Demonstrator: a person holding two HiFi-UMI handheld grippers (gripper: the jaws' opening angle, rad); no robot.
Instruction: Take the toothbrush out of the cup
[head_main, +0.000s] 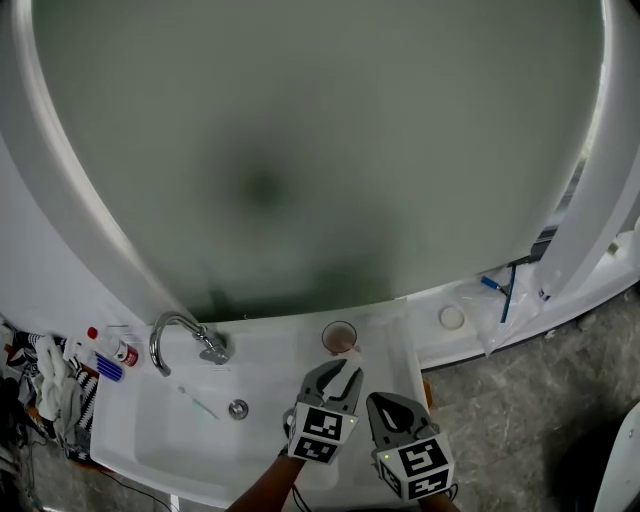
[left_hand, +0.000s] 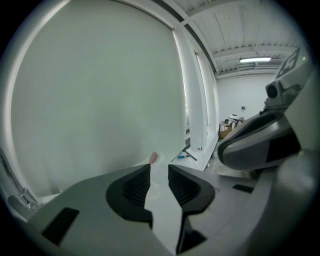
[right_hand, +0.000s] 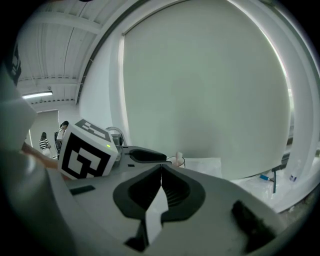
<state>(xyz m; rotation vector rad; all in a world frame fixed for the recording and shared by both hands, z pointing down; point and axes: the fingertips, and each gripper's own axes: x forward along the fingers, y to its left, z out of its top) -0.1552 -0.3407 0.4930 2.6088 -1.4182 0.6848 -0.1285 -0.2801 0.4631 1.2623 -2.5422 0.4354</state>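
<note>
A small clear cup (head_main: 339, 337) with a pinkish inside stands on the white sink's (head_main: 130, 420) back ledge, right of the faucet. A thin pale-green toothbrush (head_main: 199, 403) lies in the basin, left of the drain. My left gripper (head_main: 338, 375) hovers just in front of the cup, open, with nothing between its pads (left_hand: 136, 187). In the left gripper view the cup (left_hand: 153, 158) shows beyond the jaws. My right gripper (head_main: 386, 401) is beside it on the right, shut and empty (right_hand: 161, 169). In the right gripper view the cup (right_hand: 179, 160) stands ahead.
A chrome faucet (head_main: 185, 340) curves over the basin, and the drain (head_main: 237, 408) is near the basin's middle. Small bottles (head_main: 112, 352) and a cloth (head_main: 45, 385) sit at the sink's left. A round white lid (head_main: 452, 318) and a blue item (head_main: 492, 284) lie on the ledge at right.
</note>
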